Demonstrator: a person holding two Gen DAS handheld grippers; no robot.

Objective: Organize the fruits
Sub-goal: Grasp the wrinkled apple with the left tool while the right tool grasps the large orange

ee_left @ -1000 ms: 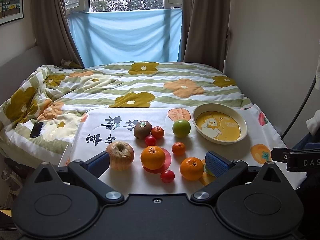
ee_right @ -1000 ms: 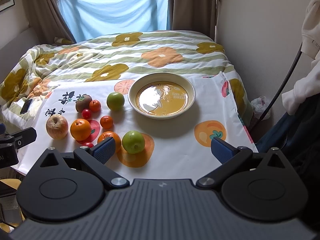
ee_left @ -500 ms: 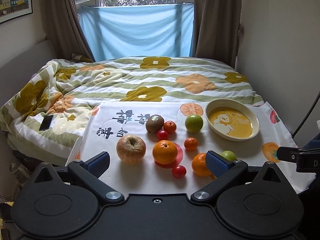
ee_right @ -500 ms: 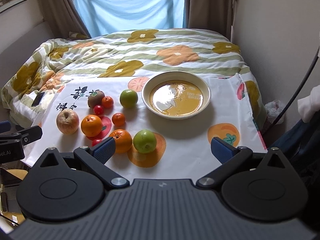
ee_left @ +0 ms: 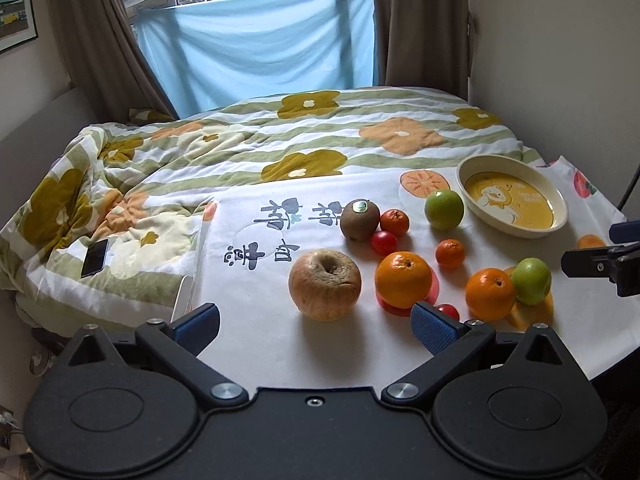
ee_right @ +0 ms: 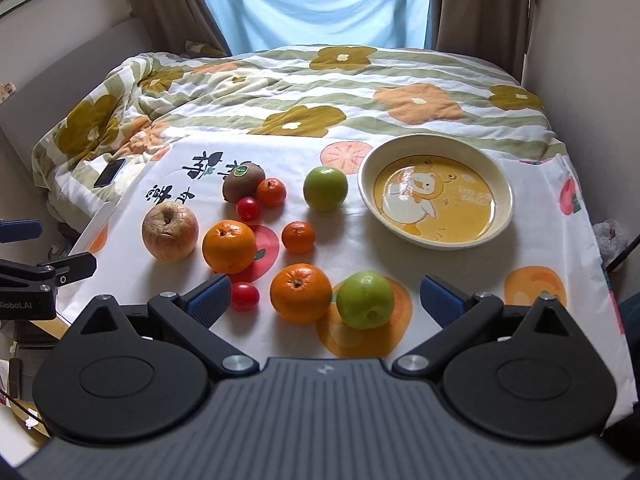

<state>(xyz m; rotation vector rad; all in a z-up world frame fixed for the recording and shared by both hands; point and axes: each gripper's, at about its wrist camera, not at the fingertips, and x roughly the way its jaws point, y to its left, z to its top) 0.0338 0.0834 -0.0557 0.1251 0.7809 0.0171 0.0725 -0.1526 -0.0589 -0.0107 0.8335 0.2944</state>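
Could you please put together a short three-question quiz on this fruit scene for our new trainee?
1. True or false: the shallow cream plate with the yellow duck picture already holds fruit.
2. Multiple choice: which fruit touches the near round green apple? A) the brown kiwi with a green sticker B) the large orange beside it C) the wrinkled pale apple
3. Fill in: the left gripper and the right gripper both stand ____, holding nothing.

Key: 1 false, the plate is bare. 2 B. 3 open.
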